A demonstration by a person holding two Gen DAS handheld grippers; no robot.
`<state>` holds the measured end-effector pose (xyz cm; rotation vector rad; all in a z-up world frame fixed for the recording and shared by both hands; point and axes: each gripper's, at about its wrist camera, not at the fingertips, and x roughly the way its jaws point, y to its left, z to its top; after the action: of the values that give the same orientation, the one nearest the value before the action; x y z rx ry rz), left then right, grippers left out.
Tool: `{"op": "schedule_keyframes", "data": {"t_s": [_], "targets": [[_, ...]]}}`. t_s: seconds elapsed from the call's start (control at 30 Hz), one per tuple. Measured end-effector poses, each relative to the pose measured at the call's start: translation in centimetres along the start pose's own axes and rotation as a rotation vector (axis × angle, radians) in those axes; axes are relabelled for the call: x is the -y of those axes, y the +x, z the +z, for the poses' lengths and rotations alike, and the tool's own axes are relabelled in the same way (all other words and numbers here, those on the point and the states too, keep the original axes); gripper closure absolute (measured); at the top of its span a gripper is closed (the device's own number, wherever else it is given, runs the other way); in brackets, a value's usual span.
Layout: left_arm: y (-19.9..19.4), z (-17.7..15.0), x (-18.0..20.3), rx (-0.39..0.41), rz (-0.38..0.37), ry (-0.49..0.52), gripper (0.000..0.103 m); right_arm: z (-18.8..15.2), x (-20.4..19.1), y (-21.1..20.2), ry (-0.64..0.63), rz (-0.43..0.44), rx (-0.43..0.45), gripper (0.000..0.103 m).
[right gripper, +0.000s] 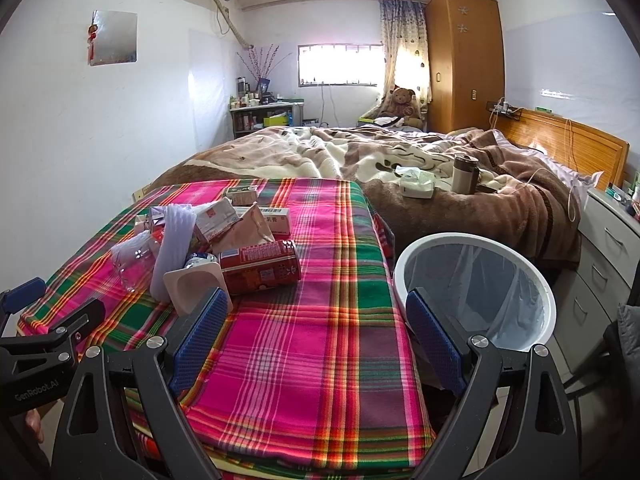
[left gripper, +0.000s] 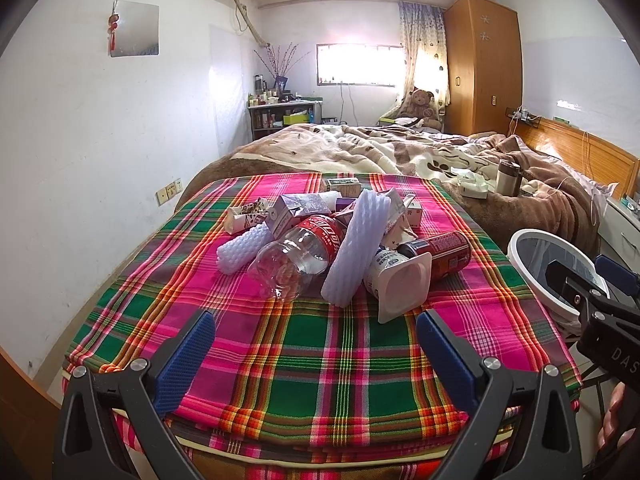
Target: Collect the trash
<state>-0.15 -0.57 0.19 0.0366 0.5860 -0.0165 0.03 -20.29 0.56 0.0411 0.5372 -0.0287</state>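
Trash pile (left gripper: pixel 340 236) | ahead of left hand-held gripper (left gripper: pixel 316 344) | untouched

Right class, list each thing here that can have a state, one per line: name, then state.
Left tool: open, empty.
Right tool: open, empty.
Plastic bottle: lying on its side, empty.
Red can: lying on its side.
Yogurt cup: tipped over, mouth toward the camera, empty.
Trash bin: upright, lined with a bag, no trash visible inside.
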Motion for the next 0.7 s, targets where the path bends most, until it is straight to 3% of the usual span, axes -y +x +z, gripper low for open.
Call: {"op": "schedule_keyframes", "data": {"t_s": [0.7], "targets": [[0.33,0.13,-0.01,-0.008,-0.007,0.002,0.001,-0.04,-0.1,0.07,-0.002,-0.002,0.0,0.01]]}}
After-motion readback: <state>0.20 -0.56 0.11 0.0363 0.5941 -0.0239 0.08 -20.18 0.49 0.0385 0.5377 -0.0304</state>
